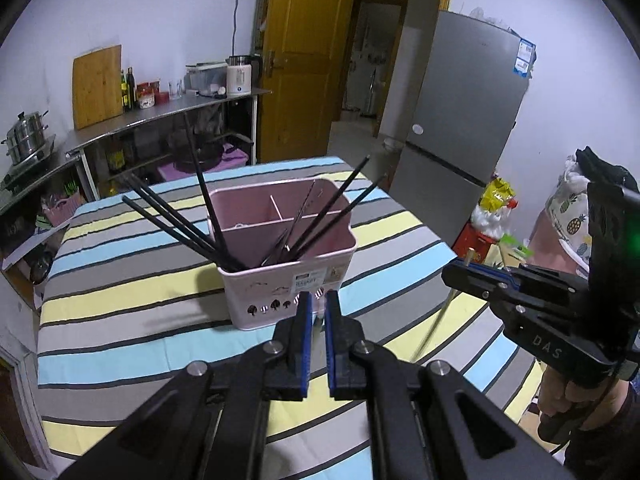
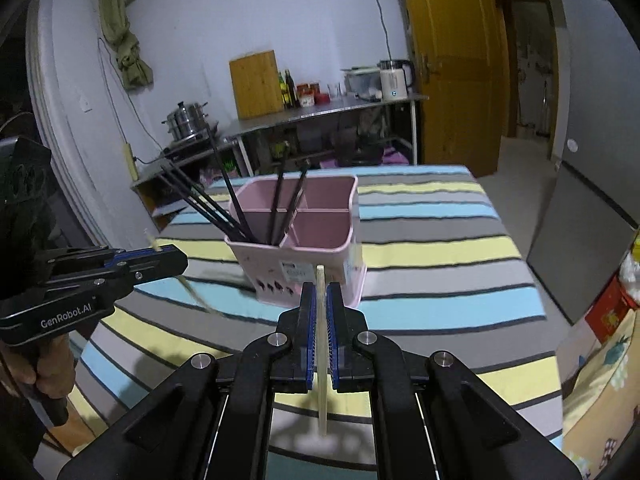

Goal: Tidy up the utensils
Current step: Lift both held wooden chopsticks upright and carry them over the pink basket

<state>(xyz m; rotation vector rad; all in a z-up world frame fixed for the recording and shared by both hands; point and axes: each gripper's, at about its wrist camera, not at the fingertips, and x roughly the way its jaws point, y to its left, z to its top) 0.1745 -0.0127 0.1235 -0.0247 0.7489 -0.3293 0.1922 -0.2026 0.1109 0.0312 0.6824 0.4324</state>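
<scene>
Overhead, both grippers hang above the striped tablecloth [image 2: 432,216], tilted downward toward the pink plastic utensil caddy [image 1: 280,288]. The right gripper [image 2: 320,296] has its blue ribbed pads pinched on a pale wooden chopstick [image 2: 321,360], which stands nearly upright between them. The left gripper [image 1: 316,304] is likewise clamped on a second light chopstick [image 2: 196,292], slanting down out of its jaws and blurred. A hand [image 2: 44,360] grips the left tool's black handle. Slim black chopsticks [image 1: 180,220] lean in the caddy's near compartment, splayed outward; its other compartments look bare.
</scene>
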